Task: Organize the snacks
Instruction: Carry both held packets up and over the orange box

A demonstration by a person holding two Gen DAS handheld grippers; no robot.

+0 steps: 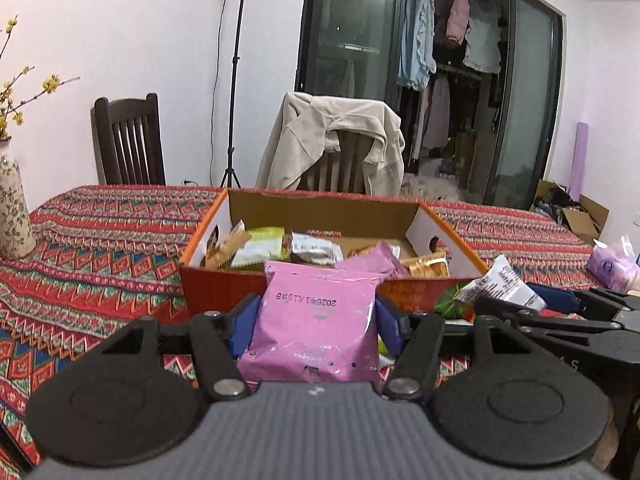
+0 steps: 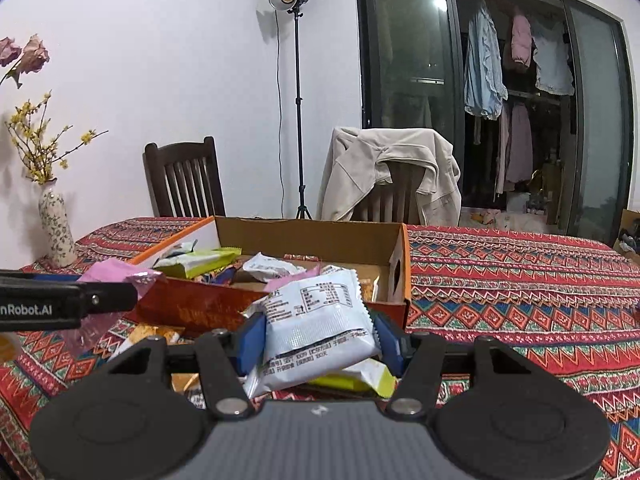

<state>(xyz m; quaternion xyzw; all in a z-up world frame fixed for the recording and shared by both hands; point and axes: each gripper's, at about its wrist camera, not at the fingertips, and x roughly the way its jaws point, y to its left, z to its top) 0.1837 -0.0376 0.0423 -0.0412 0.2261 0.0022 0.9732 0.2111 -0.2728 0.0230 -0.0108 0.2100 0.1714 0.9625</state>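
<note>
1. Pink snack pack (image 1: 316, 320) sits clamped betw. the blue pads (image 1: 245, 322) of the left tool (image 1: 316, 316), print upside down, held above the desk just in front of the box's near wall.
2. White snack pack (image 2: 320, 324) w/ black print is gripped the same way in the right tool (image 2: 320, 332), blue pads (image 2: 256, 338) pressing both sides; a yellow-green edge of it shows underneath.
3. Both tools are held side by side, each visible at the edge of the other's view.
4. Cardboard box (image 1: 424, 224), orange outside, open top, stands mid-desk nearer the far edge; inside are approx. half a dozen mixed packs: green-white (image 1: 262, 246), brown-white, pink, gold.
5. A few loose packs (image 2: 154, 334) lie on the desk near the box's front wall, toward the near edge.
6. Desk (image 2: 520, 280) carries a red patterned cloth.
7. Floral vase (image 2: 56, 224) w/ yellow twigs stands at the far left corner.
8. Behind the far edge: a dark wooden chair (image 2: 184, 178), another chair w/ a beige jacket (image 2: 388, 172) draped over it, a light stand (image 2: 298, 92), glass doors w/ hanging clothes.
</note>
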